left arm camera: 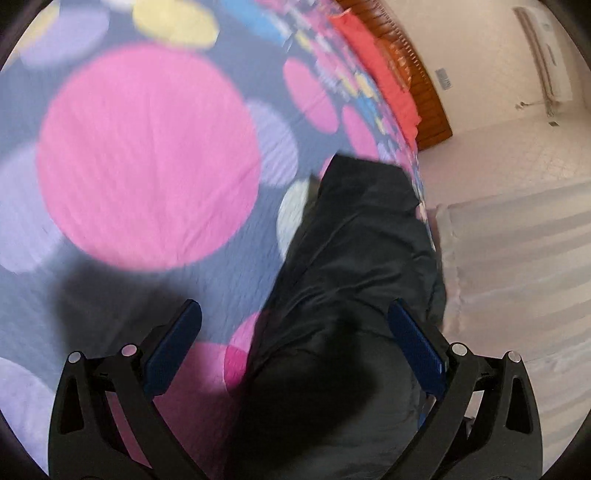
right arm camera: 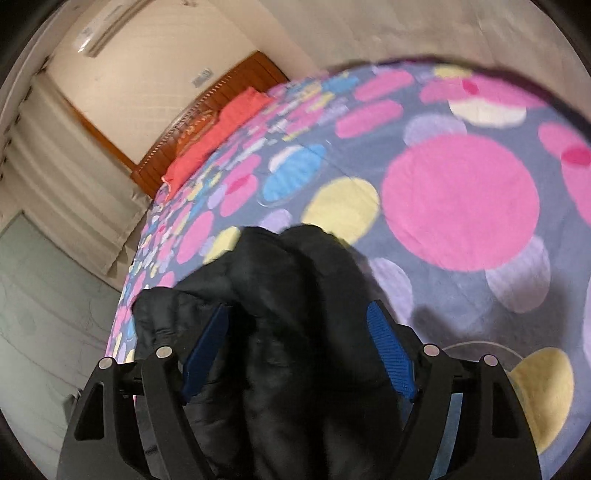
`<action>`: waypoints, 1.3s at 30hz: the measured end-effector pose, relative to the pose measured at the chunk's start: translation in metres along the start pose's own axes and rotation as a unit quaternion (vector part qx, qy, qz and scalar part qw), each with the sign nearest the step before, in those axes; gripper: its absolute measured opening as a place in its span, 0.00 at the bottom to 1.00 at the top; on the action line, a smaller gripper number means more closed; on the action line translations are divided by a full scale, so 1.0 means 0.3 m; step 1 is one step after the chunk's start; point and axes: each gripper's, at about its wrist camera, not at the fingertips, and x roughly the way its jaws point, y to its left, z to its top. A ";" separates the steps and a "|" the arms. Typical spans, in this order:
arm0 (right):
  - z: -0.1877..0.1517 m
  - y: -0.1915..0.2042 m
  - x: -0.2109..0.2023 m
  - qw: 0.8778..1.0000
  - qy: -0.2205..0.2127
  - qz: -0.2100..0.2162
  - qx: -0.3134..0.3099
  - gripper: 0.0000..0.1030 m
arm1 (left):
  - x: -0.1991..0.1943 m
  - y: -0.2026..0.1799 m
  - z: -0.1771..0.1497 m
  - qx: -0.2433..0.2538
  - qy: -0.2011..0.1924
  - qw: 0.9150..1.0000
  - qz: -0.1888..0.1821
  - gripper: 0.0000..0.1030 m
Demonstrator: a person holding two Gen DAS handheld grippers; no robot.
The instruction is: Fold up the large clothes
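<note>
A black padded garment (left arm camera: 354, 251) lies folded in a long strip on the bed's polka-dot cover (left arm camera: 147, 155), near the bed's right edge. My left gripper (left arm camera: 295, 314) is open above its near end, blue pads (left arm camera: 413, 339) spread wide, touching nothing. In the right wrist view the same black garment (right arm camera: 288, 295) bulges up between the open jaws of my right gripper (right arm camera: 299, 317). Its blue pads (right arm camera: 388, 350) stand apart on either side of the cloth without pinching it. Both views are motion-blurred.
A red pillow (left arm camera: 373, 62) and a brown wooden headboard (left arm camera: 424, 96) are at the bed's far end. Pale curtains (left arm camera: 517, 258) hang beside the bed. A wall air conditioner (right arm camera: 107, 26) is high on the wall. Tiled floor (right arm camera: 44, 314) shows left of the bed.
</note>
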 end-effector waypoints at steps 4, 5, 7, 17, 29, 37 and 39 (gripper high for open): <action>0.000 -0.075 0.074 0.999 0.038 0.015 0.028 0.74 | 0.020 0.006 -0.008 0.012 0.000 1.000 -0.020 0.98; -0.005 -0.090 0.091 0.998 0.046 0.026 0.037 0.74 | 0.024 -0.005 -0.007 0.022 0.002 0.999 -0.029 0.98; -0.017 -0.113 0.125 0.995 0.066 0.055 0.058 0.74 | 0.041 -0.014 -0.006 0.032 0.014 0.998 -0.047 0.98; -0.052 -0.066 0.210 0.987 0.115 0.112 0.025 0.85 | 0.150 -0.095 -0.051 0.102 0.072 0.990 -0.068 0.98; -0.127 0.032 0.231 0.985 0.128 0.112 -0.012 0.36 | 0.195 -0.185 -0.092 0.145 0.105 0.982 -0.066 0.95; -0.128 0.109 0.243 0.980 0.121 0.158 -0.004 0.33 | 0.136 -0.210 -0.031 0.164 0.086 0.981 -0.065 0.93; -0.131 0.151 0.262 0.978 0.124 0.168 -0.003 0.32 | 0.098 -0.202 -0.006 0.168 0.079 0.981 -0.063 0.93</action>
